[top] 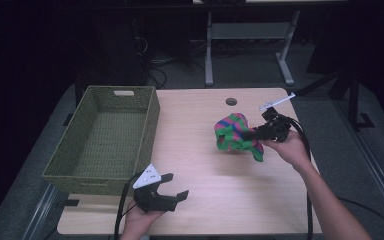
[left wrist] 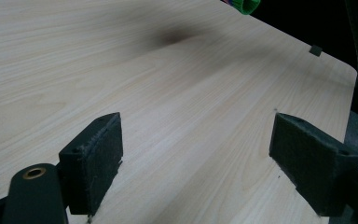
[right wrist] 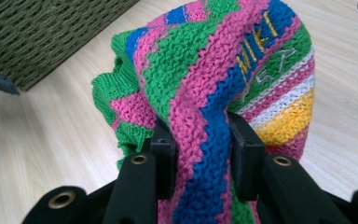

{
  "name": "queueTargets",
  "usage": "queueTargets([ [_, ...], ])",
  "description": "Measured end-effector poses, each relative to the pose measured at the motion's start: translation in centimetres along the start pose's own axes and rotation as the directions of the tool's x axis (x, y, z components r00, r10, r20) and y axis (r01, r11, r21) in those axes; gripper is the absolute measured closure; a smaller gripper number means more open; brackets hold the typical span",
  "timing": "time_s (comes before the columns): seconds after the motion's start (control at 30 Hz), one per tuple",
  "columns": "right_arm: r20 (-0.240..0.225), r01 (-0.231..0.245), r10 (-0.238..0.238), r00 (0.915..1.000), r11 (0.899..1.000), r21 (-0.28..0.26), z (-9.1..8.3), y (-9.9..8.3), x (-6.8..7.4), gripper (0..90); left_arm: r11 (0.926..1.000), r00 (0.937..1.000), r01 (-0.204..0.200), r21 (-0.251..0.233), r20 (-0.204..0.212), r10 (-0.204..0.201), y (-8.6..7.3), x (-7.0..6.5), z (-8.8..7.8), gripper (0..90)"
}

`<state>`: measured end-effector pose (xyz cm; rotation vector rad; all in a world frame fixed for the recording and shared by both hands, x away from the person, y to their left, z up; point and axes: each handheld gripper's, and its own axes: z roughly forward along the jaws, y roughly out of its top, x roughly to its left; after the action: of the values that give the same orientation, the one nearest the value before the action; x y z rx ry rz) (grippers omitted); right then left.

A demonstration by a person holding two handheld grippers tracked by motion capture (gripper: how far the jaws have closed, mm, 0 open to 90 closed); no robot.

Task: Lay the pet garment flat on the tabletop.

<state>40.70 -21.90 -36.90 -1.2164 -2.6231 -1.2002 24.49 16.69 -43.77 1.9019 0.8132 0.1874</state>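
As we look down from the high view, we list the following.

Basket: we record a green woven basket [top: 105,142] on the left part of the table, nothing visible inside, a handle slot in its far wall. In the right gripper view its weave [right wrist: 42,32] fills the upper left corner.

Obstructions: we see bare wood between the basket and the cloth; the left gripper sits just beside the basket's near right corner.

Table: we note a light wood-grain top [top: 205,165] with rounded corners and a round hole [top: 231,101] near the far edge.

Room: we find it dark, with grey floor, a pale desk frame [top: 245,45] and loose cables beyond the table.

Knitted cloth: we log a striped knit [top: 235,132] in pink, green and blue, with yellow and white bands and stitched letters in the right gripper view [right wrist: 223,79]. It is held bunched over the right half of the table, well apart from the basket; whether its lower edge touches the wood we cannot tell.

Right gripper: we see the right gripper [top: 254,134] pinching a fold of the knit, jaws pressed on either side of it [right wrist: 200,154].

Left gripper: we see the left gripper [top: 172,186] near the front edge, jaws spread wide with bare tabletop between them [left wrist: 196,154].
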Motion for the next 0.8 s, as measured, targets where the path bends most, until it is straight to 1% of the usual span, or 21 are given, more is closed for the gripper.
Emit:
queueTargets([
  [0.03, -0.003, 0.010, -0.010, 0.9999, 1.000, 0.004, 0.0, -0.1, 0.1, 67.3, 1.0000, 1.0000, -0.001, 0.000, -0.001, 0.001, 0.0, 0.0, 0.0, 16.9],
  [0.07, -0.003, 0.010, -0.010, 0.9999, 1.000, 0.004, 0.0, -0.1, 0.1, 67.3, 1.0000, 1.0000, -0.001, 0.000, -0.001, 0.001, 0.0, 0.0, 0.0, 16.9],
  [0.17, -0.007, 0.029, -0.029, 0.9996, 1.000, 0.007, -0.3, -0.4, 0.7, 67.4, 1.0000, 1.0000, 0.000, -0.001, -0.004, 0.000, 0.0, 0.1, 0.0, 16.9],
  [0.33, -0.016, 0.041, -0.041, 0.9990, 0.999, -0.001, -0.6, -0.8, 1.5, 67.3, 1.0000, 1.0000, -0.001, 0.001, -0.004, 0.001, 0.0, 0.0, 0.0, 16.9],
  [0.4, -0.020, 0.047, -0.047, 0.9987, 0.999, 0.003, -0.5, -0.9, 1.7, 67.3, 1.0000, 1.0000, -0.004, 0.004, -0.003, 0.004, 0.0, 0.0, 0.0, 16.9],
  [0.43, -0.026, 0.061, -0.061, 0.9978, 0.998, 0.009, -0.3, -1.2, 1.9, 67.3, 1.0000, 1.0000, -0.003, 0.000, -0.004, 0.003, 0.0, 0.0, 0.0, 16.9],
  [0.47, -0.026, 0.061, -0.061, 0.9978, 0.998, 0.009, -0.3, -1.2, 1.9, 67.3, 1.0000, 1.0000, -0.003, 0.000, -0.004, 0.003, 0.0, 0.0, 0.0, 16.9],
  [0.5, -0.031, 0.069, -0.069, 0.9971, 0.997, 0.020, -0.1, -1.5, 2.2, 67.3, 1.0000, 1.0000, -0.002, -0.002, -0.007, 0.002, 0.0, 0.1, 0.0, 16.9],
  [0.63, -0.031, 0.080, -0.079, 0.9964, 0.996, 0.027, 0.1, -1.8, 2.7, 67.3, 1.0000, 1.0000, -0.002, -0.001, -0.008, 0.002, 0.0, 0.1, 0.0, 16.9],
  [0.8, -0.051, 0.090, -0.089, 0.9947, 0.996, 0.022, 0.4, -2.5, 3.5, 67.1, 1.0000, 1.0000, -0.001, -0.004, -0.009, 0.001, 0.0, 0.1, 0.0, 16.9],
])
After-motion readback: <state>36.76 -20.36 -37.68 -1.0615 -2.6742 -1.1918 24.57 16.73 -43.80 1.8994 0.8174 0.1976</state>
